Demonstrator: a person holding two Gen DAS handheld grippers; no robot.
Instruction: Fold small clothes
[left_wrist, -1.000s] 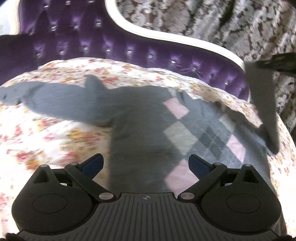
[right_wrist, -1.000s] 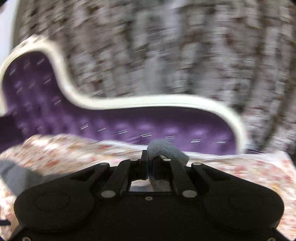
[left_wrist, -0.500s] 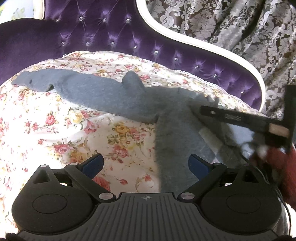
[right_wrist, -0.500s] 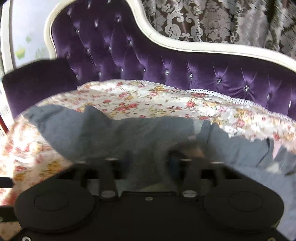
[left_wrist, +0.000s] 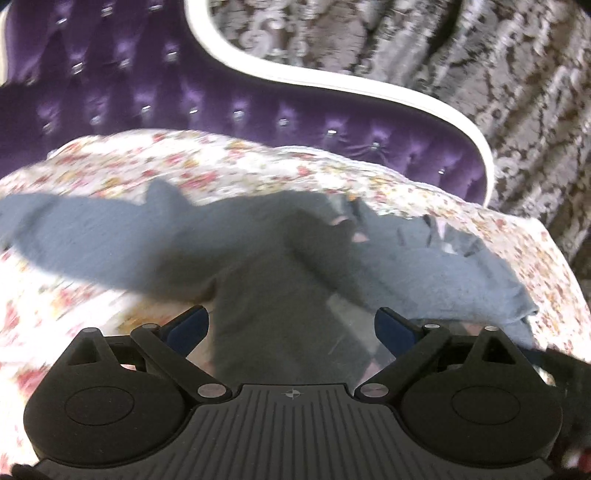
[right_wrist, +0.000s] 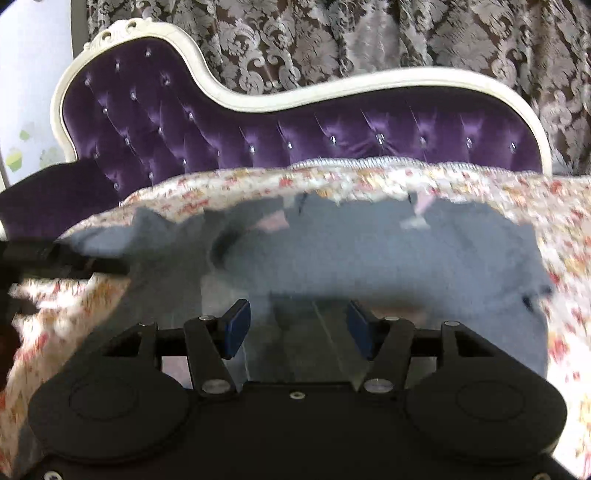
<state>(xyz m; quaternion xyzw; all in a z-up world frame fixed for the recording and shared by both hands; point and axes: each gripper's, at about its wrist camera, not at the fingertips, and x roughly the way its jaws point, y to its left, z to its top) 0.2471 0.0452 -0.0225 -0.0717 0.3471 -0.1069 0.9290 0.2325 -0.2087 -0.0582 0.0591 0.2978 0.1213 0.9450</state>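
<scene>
Grey sweater (left_wrist: 266, 258) spread out on the flowery sheet (left_wrist: 110, 166), with one long sleeve (left_wrist: 74, 236) stretched off to the left and a folded part (left_wrist: 443, 273) lying over the right side. Small pink and pale patches (right_wrist: 417, 212) peeking out near the far edge of the cloth. Blurry in both views, so hard to tell the exact folds. Left tool (left_wrist: 291, 328) low over the near part of the sweater, its two blue pads (left_wrist: 188, 328) wide apart with only grey cloth seen between them, nothing pinched. Right tool (right_wrist: 297, 328) also low over the sweater, blue pads (right_wrist: 236, 326) apart, holding nothing. Cannot tell if either tool touches the cloth. Dark bar of the left tool (right_wrist: 55, 258) poking in from the left edge of the right view, just over the sleeve end. Purple sofa back (right_wrist: 258, 129) with shiny buttons and a white curvy frame (right_wrist: 369, 83) behind the sheet. Grey and brown curtain (right_wrist: 332, 37) with swirly leaves hanging behind the sofa.
</scene>
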